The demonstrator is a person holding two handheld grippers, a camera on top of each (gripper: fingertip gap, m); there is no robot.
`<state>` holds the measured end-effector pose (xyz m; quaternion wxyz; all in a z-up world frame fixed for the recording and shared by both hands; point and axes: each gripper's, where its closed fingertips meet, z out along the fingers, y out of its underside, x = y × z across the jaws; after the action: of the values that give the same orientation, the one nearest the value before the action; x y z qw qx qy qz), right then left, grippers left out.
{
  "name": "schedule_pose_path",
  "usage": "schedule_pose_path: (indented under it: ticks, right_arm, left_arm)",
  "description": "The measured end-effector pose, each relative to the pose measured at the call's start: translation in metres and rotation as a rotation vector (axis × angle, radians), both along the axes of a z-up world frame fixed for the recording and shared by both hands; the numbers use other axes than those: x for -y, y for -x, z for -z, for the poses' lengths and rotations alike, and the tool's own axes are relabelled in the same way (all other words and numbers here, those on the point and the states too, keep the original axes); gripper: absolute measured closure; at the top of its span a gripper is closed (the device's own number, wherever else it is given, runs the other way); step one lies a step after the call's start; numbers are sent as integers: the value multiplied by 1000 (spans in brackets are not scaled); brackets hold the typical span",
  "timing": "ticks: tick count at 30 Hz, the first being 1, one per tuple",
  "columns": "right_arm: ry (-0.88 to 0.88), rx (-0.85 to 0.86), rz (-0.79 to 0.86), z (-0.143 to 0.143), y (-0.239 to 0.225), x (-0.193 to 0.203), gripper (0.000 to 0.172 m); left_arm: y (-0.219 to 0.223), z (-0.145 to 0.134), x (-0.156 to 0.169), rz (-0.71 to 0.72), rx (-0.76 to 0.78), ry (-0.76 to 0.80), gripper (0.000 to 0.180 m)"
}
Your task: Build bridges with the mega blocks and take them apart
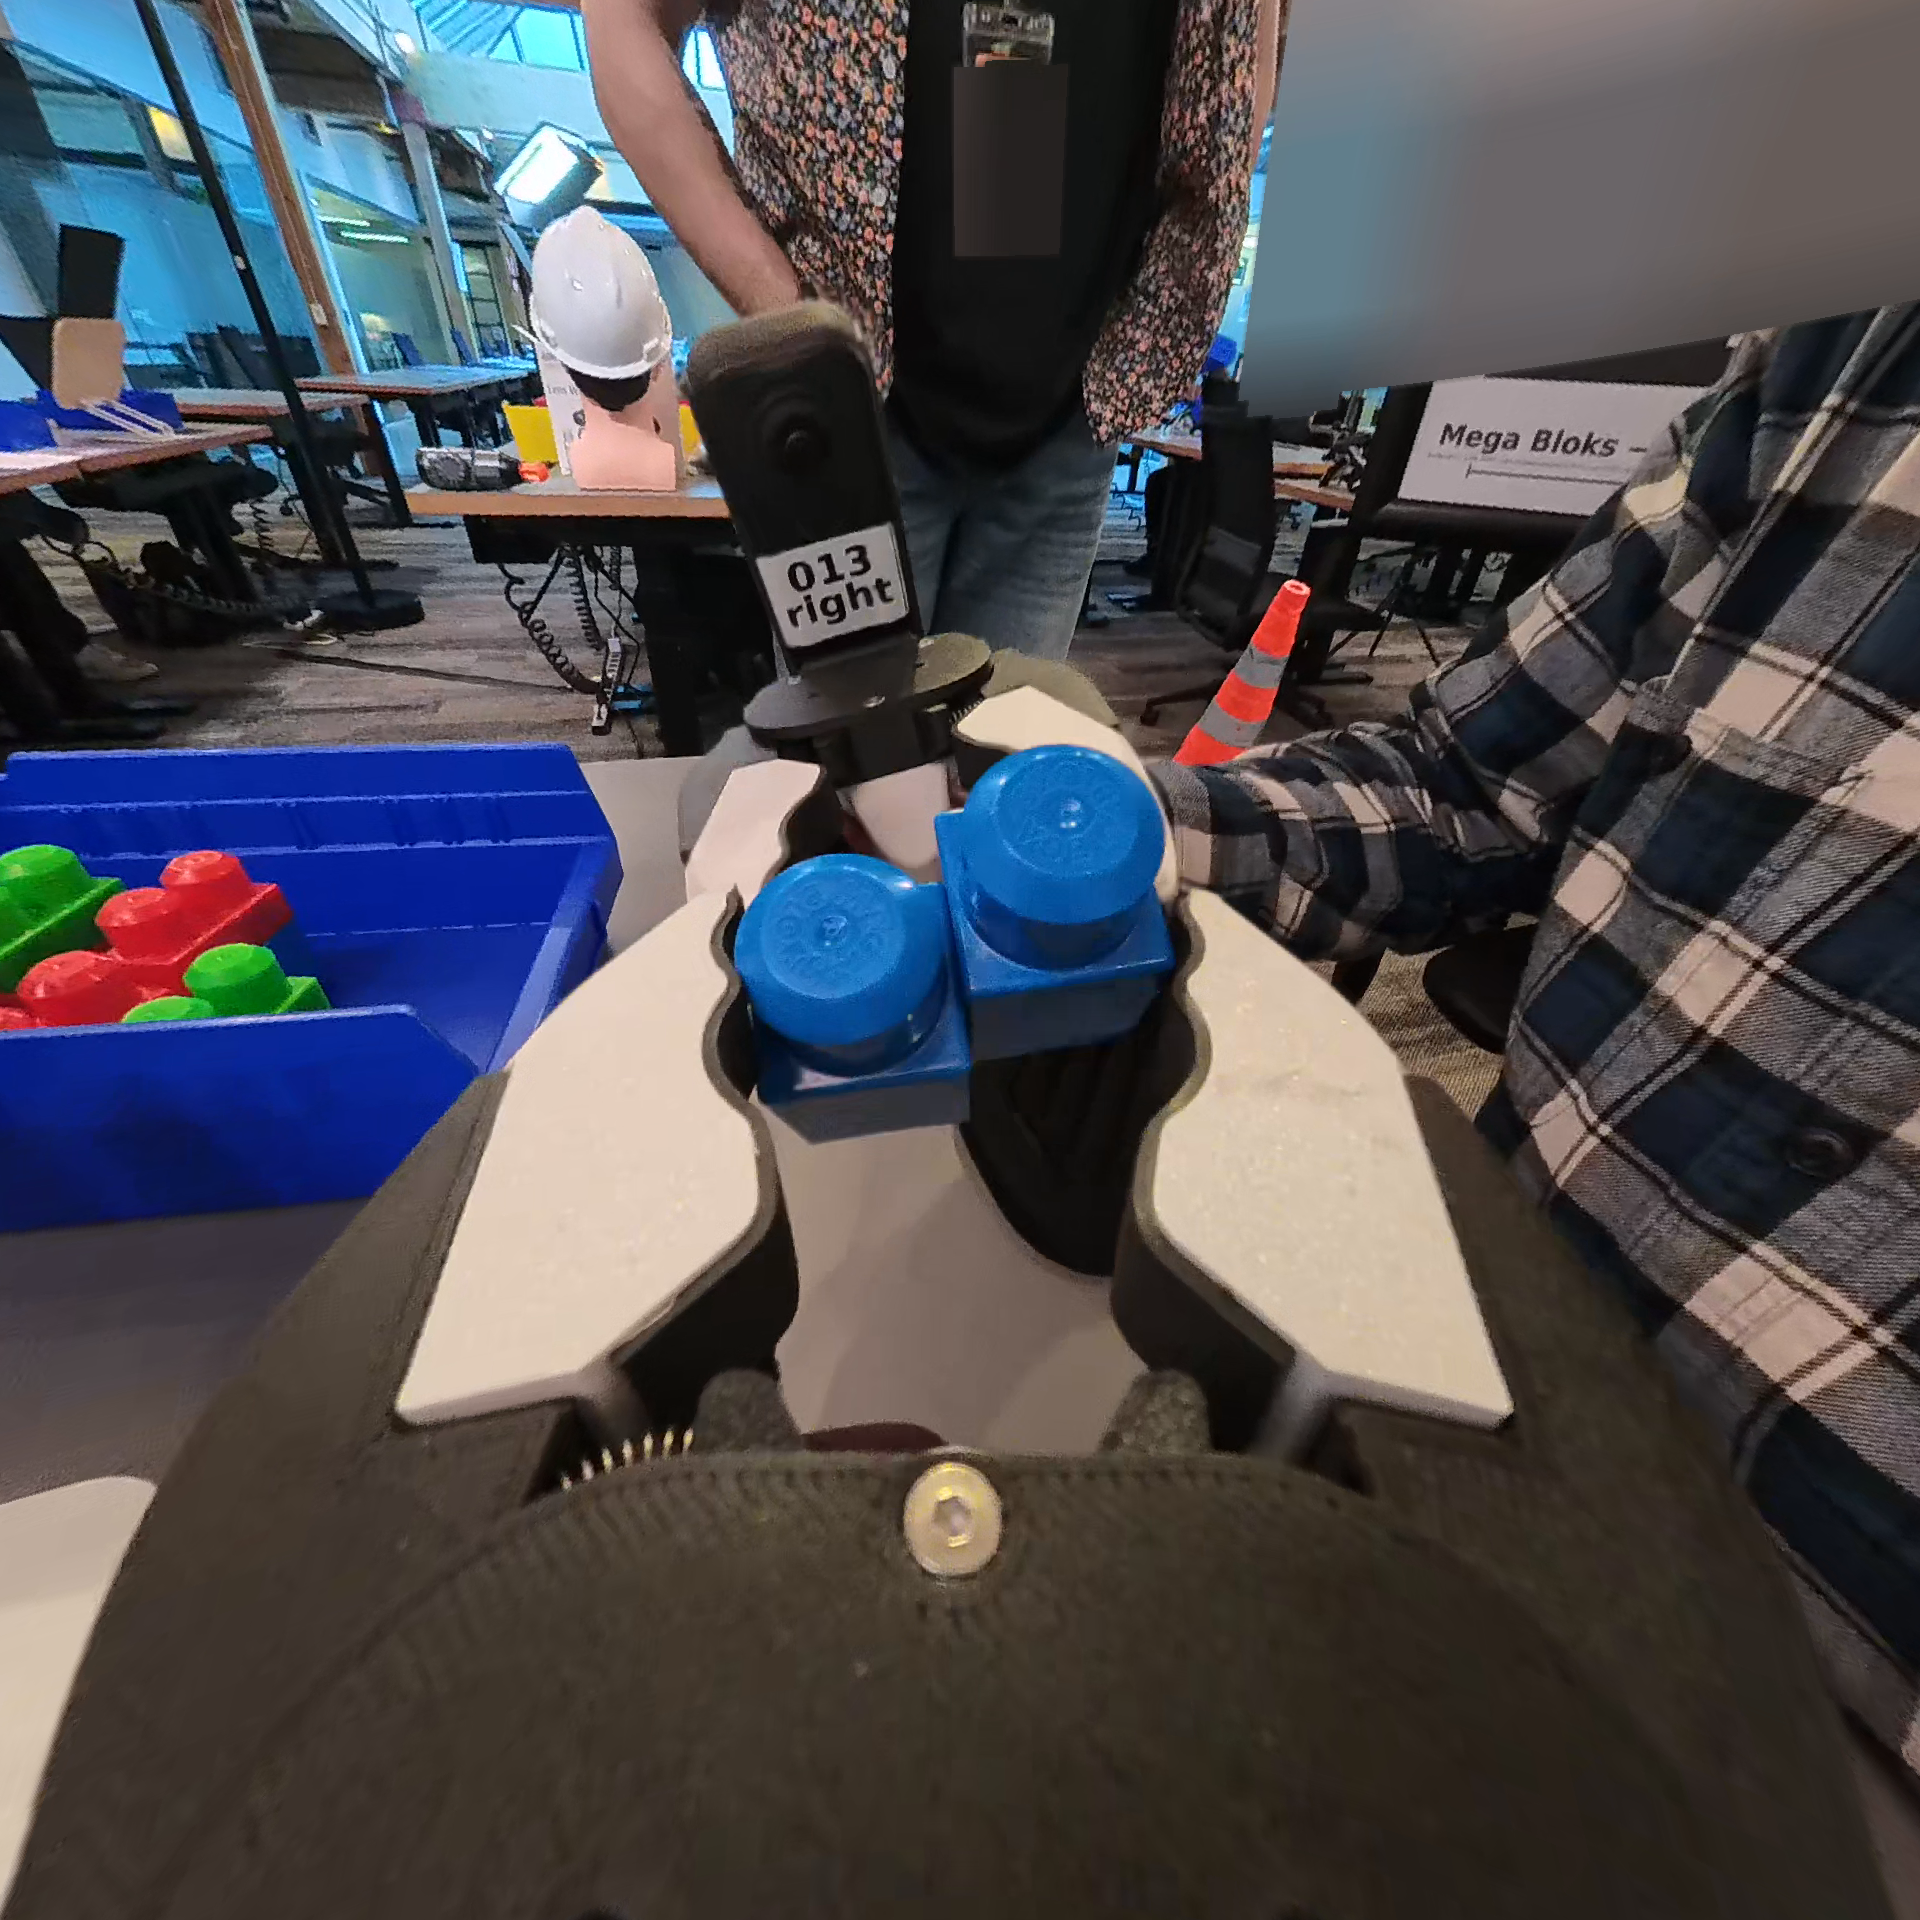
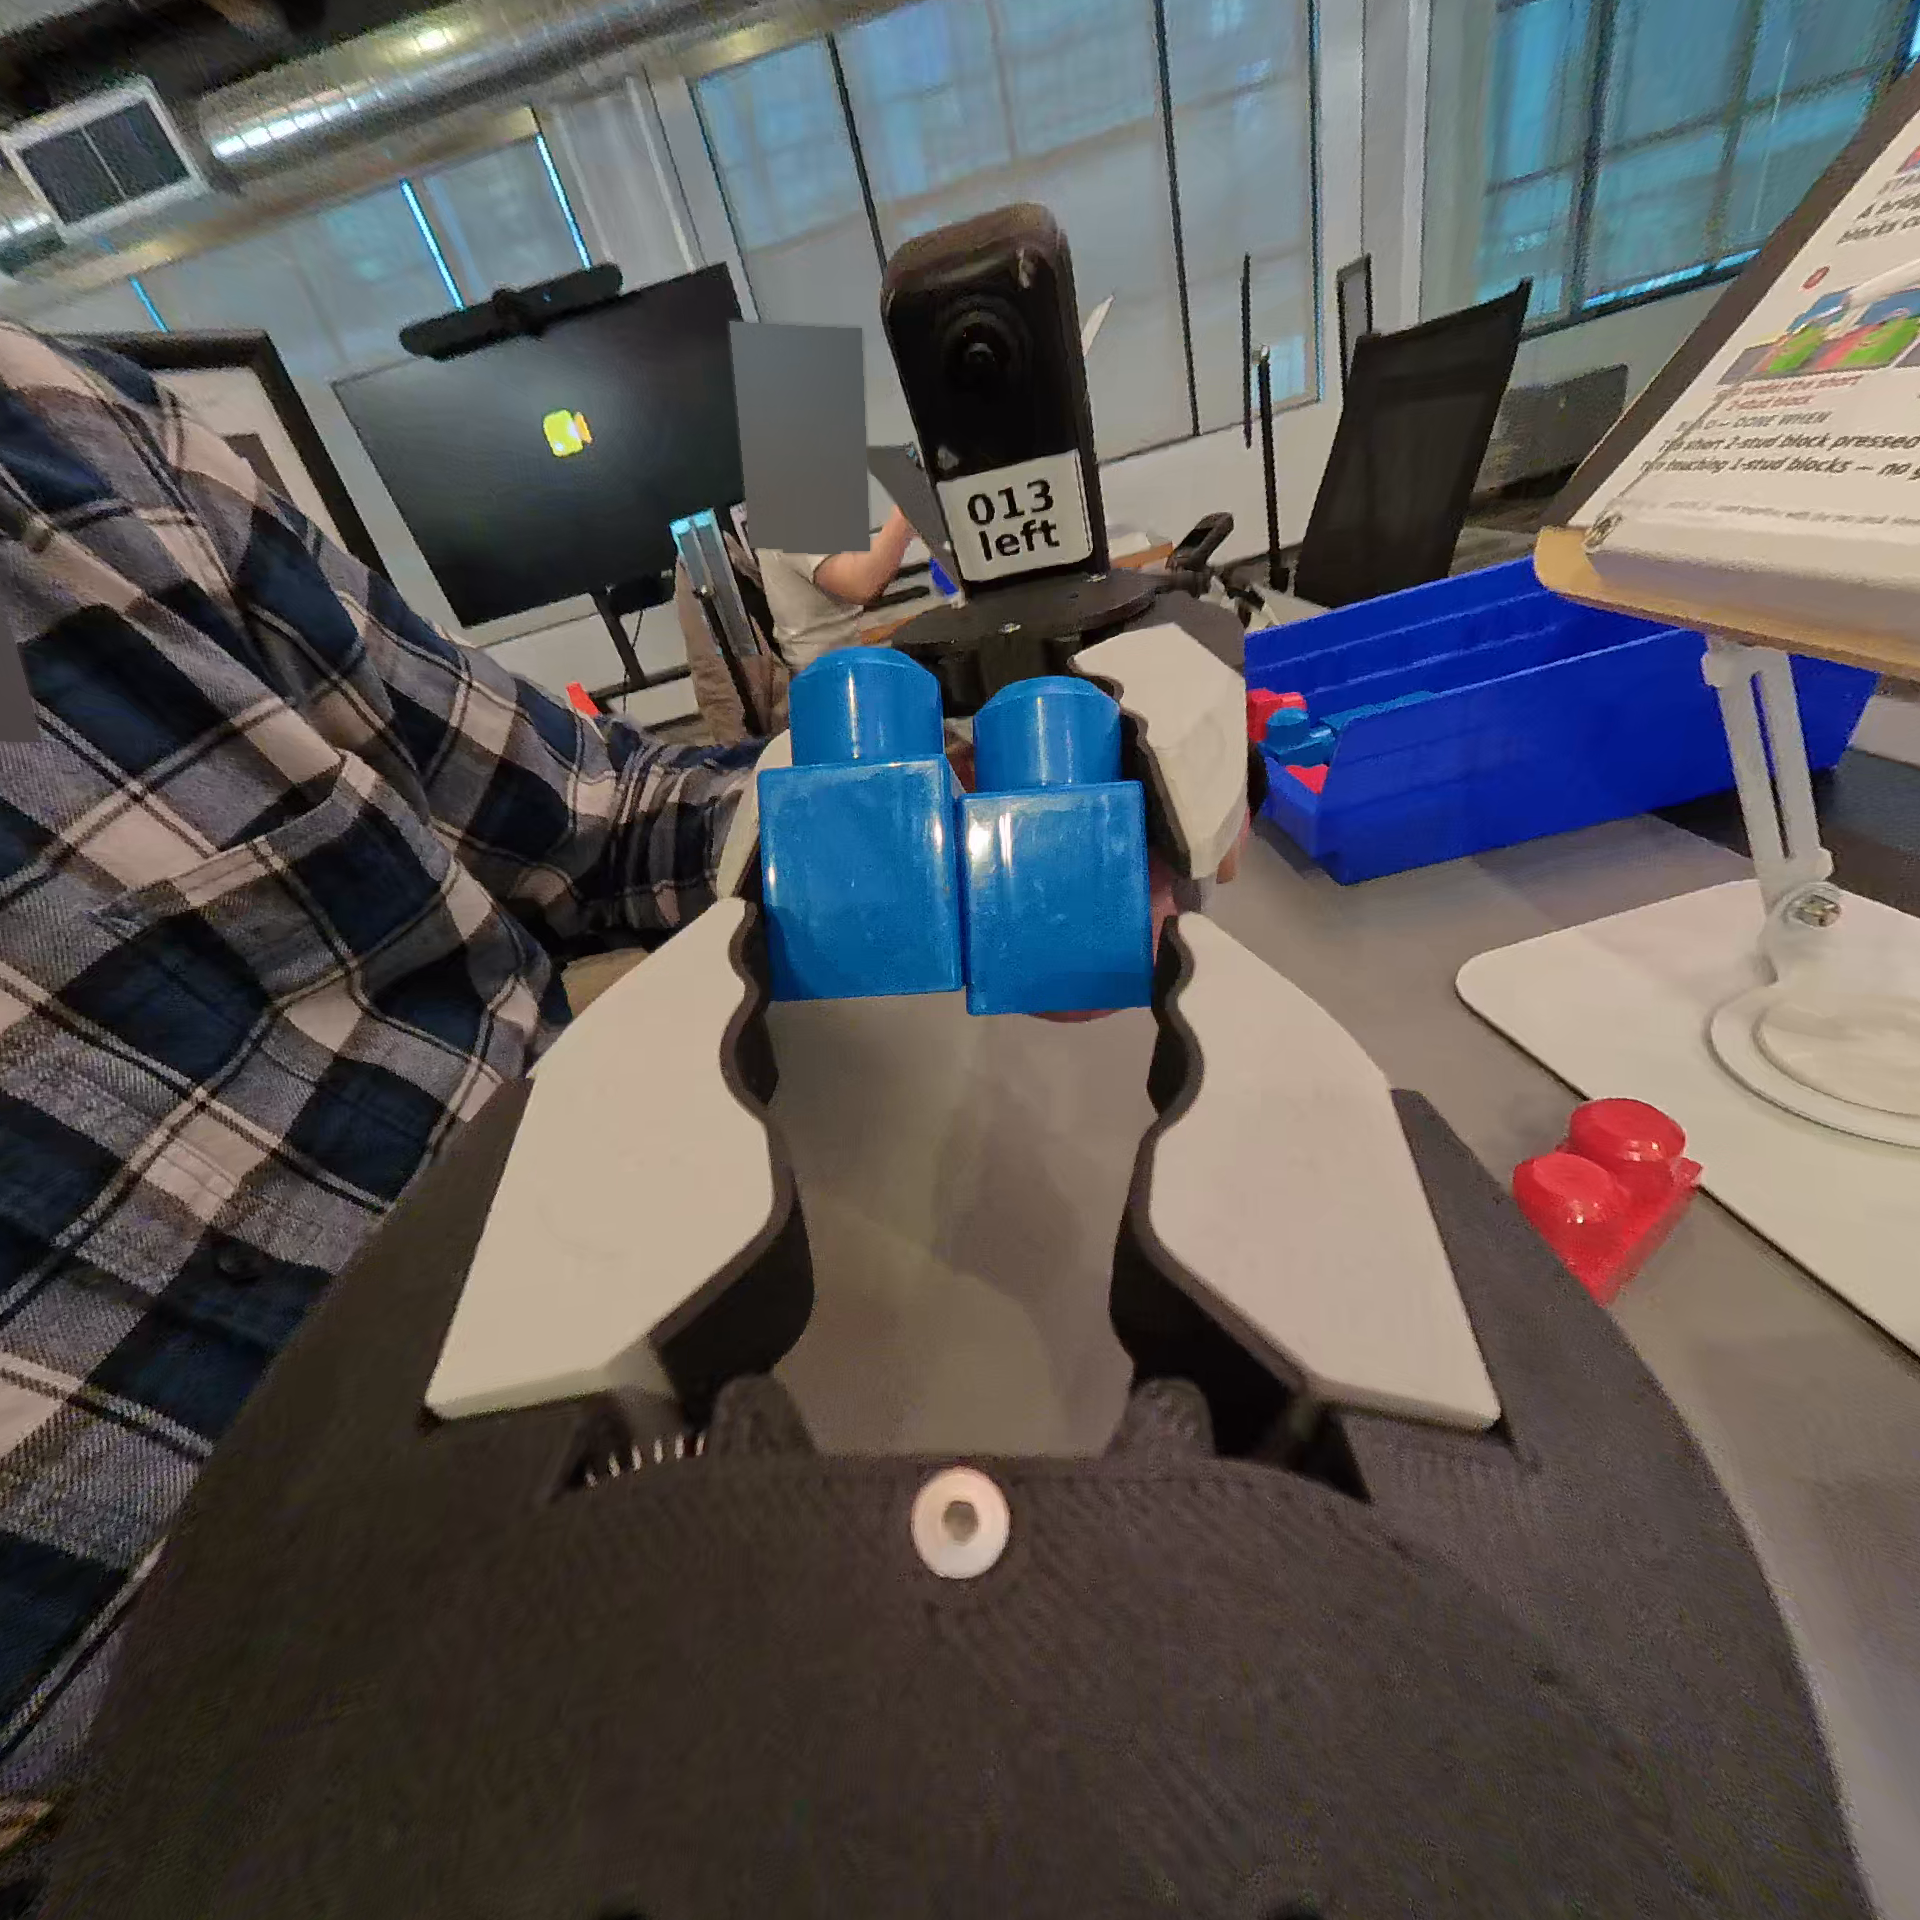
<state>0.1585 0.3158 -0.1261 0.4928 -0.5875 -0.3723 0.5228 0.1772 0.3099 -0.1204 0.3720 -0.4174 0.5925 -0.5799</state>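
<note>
Two blue one-stud blocks, one on the left and one on the right, sit side by side in the air above the grey table. My left gripper is shut across the pair, one pad on each outer side. In the right wrist view the same two blocks stand studs up between my right gripper's fingertips, which touch their outer sides from the opposite direction. One finger of the left gripper shows behind them. A red two-stud block lies on the table to the right.
A blue bin holding red and green blocks stands at the left; it shows in the right wrist view too. A white stand carrying an instruction sheet rests on a white base. A plaid sleeve reaches in. A person stands behind the table. The grippers are tip to tip, or close to it.
</note>
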Motion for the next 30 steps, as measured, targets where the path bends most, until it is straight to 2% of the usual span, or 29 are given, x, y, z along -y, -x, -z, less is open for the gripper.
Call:
schedule_pose_path:
  ticks: [4, 5, 6, 7, 8, 9, 10, 11, 13, 15, 17, 18, 19, 23, 26, 27, 30]
  right_arm:
    - [-1, -94, 13, -9, -3, -1, 101]
    - [-1, -122, 12, -11, -4, -1, 105]
    - [-23, -159, -26, -15, -6, 5, 156]
    - [-20, -239, -17, -23, -11, 4, 172]
    - [-14, -299, -11, -29, -16, 3, 172]
    - [-4, -270, 13, -25, -14, -1, 162]
    - [-1, -205, 34, -16, -9, -3, 159]
    - [8, -201, 28, -13, -5, -4, 168]
    - [52, -234, 74, -7, -6, -14, 170]
    - [106, -207, 119, 15, -4, -26, 169]
    - [122, -263, 116, 10, -6, -29, 166]
    - [106, -215, 128, 14, -3, -30, 170]
    - [103, -172, 140, 21, -2, -32, 170]
    - [155, -214, 175, 25, -16, -41, 171]
    - [194, -212, 181, 23, -23, -43, 163]
    - [199, -168, 176, 23, -23, -40, 156]
    - [190, 103, 140, 39, -21, -20, 137]
  left_arm:
    - [-3, -9, -1, -14, 33, 33, 105]
    - [-4, -12, -1, -17, 43, 47, 104]
    - [-6, -14, -1, -22, 46, 60, 92]
    - [-6, -15, 1, -12, 46, 56, 111]
    - [-5, -20, 3, -6, 71, 59, 130]
    - [-7, -21, 1, -29, 73, 63, 135]
    - [-11, -16, -1, -52, 41, 61, 137]
    - [-12, -12, 0, -41, 32, 56, 139]
    - [-13, 0, -7, -64, 31, 91, 140]
    - [-9, 20, -21, -104, 1, 149, 140]
    - [-2, 32, -28, -141, 13, 194, 141]
    - [1, 38, -30, -163, 16, 210, 141]
    - [4, 40, -32, -176, 24, 226, 141]
    - [11, 46, -34, -187, 5, 197, 140]
    - [15, 51, -37, -189, -14, 181, 140]
    - [16, 54, -41, -206, -32, 172, 140]
    - [18, 59, -45, -215, -65, 139, 140]
